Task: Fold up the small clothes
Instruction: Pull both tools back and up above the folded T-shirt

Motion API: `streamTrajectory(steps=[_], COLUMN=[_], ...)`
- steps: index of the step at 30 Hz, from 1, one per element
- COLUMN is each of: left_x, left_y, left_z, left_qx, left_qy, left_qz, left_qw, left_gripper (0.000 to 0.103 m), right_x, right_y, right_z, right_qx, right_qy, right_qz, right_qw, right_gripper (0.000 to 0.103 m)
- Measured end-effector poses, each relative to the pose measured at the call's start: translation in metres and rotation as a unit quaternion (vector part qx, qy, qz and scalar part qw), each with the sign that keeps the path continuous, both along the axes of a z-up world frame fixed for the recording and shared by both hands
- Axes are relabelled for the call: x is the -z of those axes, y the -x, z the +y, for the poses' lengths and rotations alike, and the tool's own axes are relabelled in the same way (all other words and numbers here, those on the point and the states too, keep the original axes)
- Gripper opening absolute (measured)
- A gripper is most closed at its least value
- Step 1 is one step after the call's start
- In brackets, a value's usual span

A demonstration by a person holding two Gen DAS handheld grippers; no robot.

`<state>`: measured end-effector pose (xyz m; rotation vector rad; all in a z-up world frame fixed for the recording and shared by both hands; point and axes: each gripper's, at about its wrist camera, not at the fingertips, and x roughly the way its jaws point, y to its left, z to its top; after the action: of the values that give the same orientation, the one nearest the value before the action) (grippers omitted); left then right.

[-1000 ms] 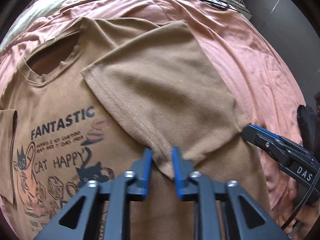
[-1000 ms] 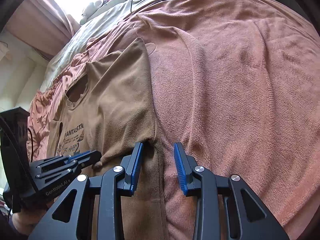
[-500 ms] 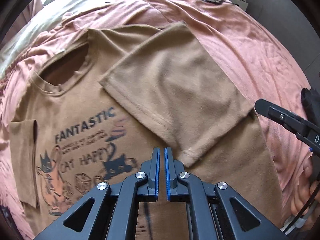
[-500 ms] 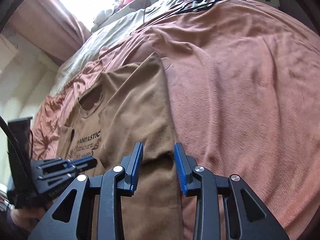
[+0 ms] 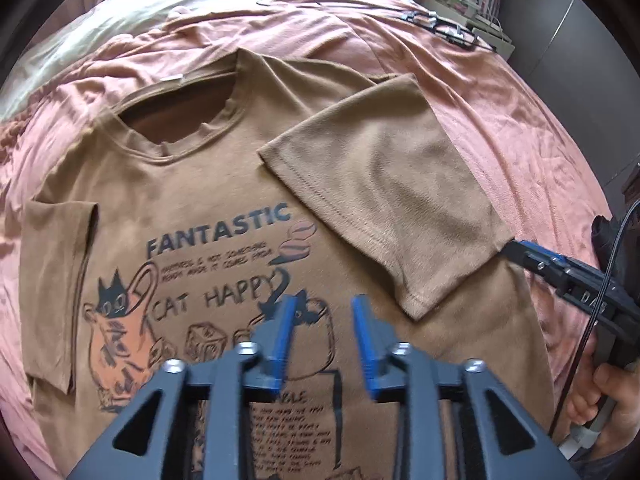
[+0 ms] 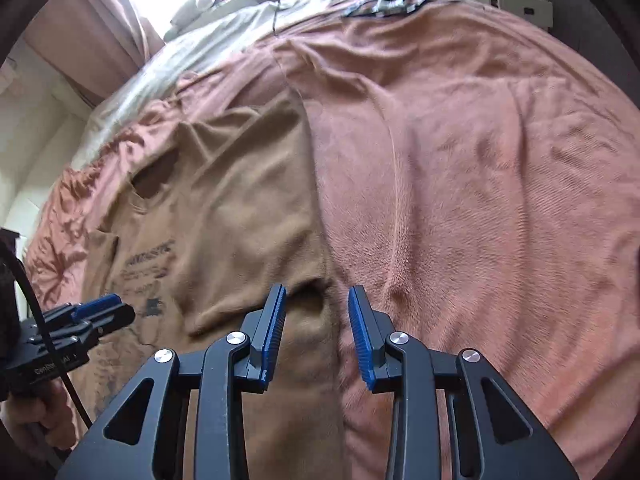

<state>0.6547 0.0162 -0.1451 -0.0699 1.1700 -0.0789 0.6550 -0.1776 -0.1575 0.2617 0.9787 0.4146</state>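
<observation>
While a wide salmon-pink bedspread [image 5: 500,120] covers the bed, a brown short-sleeved T-shirt [image 5: 208,184] lies front-up on it, its neck opening toward the far side and its chest printed with "FANTASTIC", "CAT HAPPY" and cartoon cats. A pale cream sheet [image 5: 168,12] shows beyond the bedspread, with a thin black cable trailing over it. One brown sleeve [image 5: 384,200] is folded inward and lies flat across the shirt's chest, its stitched hem running diagonally beside the lettering; the other sleeve [image 5: 56,288] lies flat at the opposite edge. The left gripper [image 5: 322,320], black with blue pads, hangs over the printed cats, its jaws opening with nothing between them. The right gripper [image 6: 316,328] is poised over the shirt's side edge where brown cloth meets the bedspread, its jaws narrowly parted above the fabric without pinching it. A bare hand [image 5: 608,404] grips that tool's handle.
</observation>
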Motion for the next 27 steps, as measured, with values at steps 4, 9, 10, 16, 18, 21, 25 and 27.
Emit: streamTrajectory(steps=[4,9,10,16,18,21,25,27], left_x=[-0.019,-0.049,-0.057,-0.092,-0.104,-0.12,-0.136,-0.141], left_y=[0.022,0.055,0.064,0.106,0.123,0.147,0.178,0.191], left_z=[0.014,0.035,0.04,0.062,0.069,0.082,0.099,0.105], left_qx=[-0.014,-0.03,-0.033,-0.041,-0.042,-0.049,-0.058,-0.061], left_qy=[0.011,0.03,0.031,0.048,0.057,0.062,0.062,0.061], left_qz=[-0.02,-0.048,-0.057,-0.088,-0.102,-0.115,-0.133,-0.137], left_qw=[0.9996,0.9979,0.9973,0.9941,0.9923,0.9902,0.9875,0.9867], left_gripper=[0.058,0.088,0.094,0.102,0.103,0.103,0.103,0.103], right_x=[-0.03,-0.062,-0.066,-0.093,-0.101,-0.112,-0.126,-0.129], right_y=[0.024,0.071,0.08,0.133,0.148,0.172,0.198,0.208], right_z=[-0.002,-0.011,-0.017,-0.033,-0.036,-0.039,-0.045,-0.049], right_qx=[-0.006,-0.005,-0.005,0.004,0.004,0.006,0.005,0.0], right_qy=[-0.006,-0.025,-0.024,-0.011,0.0,0.005,0.007,0.004], right_qz=[-0.024,-0.056,-0.057,-0.072,-0.076,-0.079,-0.085,-0.087], right_qw=[1.0,0.998,0.998,0.997,0.997,0.997,0.996,0.996], right_gripper=[0.053,0.086,0.089,0.103,0.103,0.103,0.103,0.103])
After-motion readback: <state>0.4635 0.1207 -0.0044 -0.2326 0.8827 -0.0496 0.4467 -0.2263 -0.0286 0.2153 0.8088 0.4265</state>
